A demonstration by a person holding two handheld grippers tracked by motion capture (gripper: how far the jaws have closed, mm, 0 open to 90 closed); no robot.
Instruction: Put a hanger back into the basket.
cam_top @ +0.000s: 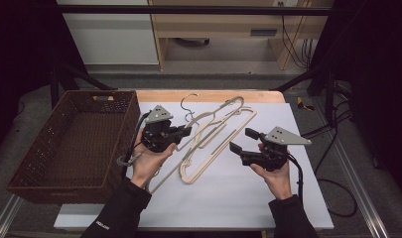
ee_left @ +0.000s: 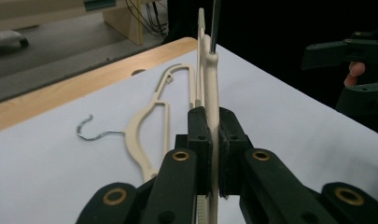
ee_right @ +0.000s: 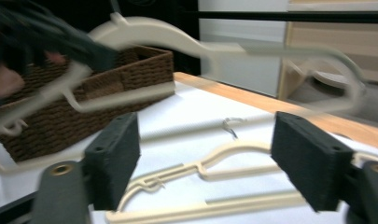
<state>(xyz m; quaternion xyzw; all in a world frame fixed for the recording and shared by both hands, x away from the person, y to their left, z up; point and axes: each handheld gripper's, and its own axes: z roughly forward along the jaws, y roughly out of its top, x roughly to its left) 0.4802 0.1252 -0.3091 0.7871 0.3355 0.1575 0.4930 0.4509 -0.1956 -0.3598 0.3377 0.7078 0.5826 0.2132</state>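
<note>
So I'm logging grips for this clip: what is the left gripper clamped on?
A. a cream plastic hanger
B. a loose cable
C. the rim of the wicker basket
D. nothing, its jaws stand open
A: in the left gripper view the left gripper has its pads pressed on a cream plastic hanger that runs up between them.

A cream hanger (ee_left: 210,93), thin and flat, stands on edge clamped between the left gripper's (ee_left: 213,140) jaws, lifted, its length running straight ahead beyond the fingertips
</note>
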